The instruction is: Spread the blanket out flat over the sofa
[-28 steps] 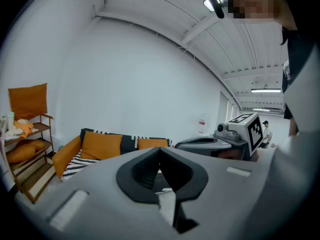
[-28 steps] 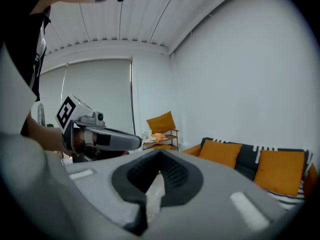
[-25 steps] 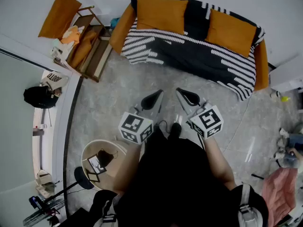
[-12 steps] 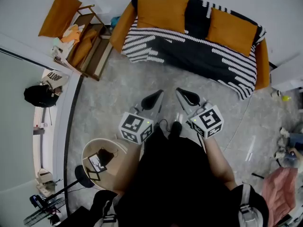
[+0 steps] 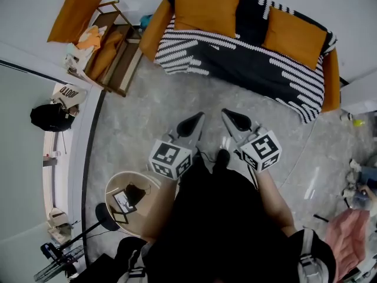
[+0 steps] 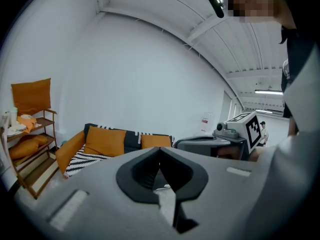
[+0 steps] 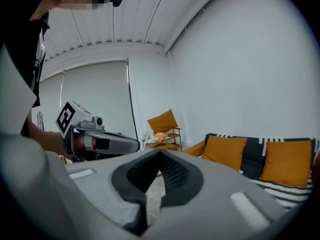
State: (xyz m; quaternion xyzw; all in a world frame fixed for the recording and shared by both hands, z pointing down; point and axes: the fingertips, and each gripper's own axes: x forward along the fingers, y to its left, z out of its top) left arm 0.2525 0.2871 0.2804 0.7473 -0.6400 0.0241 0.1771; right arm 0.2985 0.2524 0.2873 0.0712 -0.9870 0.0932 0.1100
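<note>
Since a moment ago my left claw and right claw stay closed and empty, well apart from the sofa, whose blanket already lies spread.

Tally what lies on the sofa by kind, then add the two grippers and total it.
Orange cushions: 2
Striped blanket: 1
Grippers: 2, left gripper and right gripper
Total: 5
</note>
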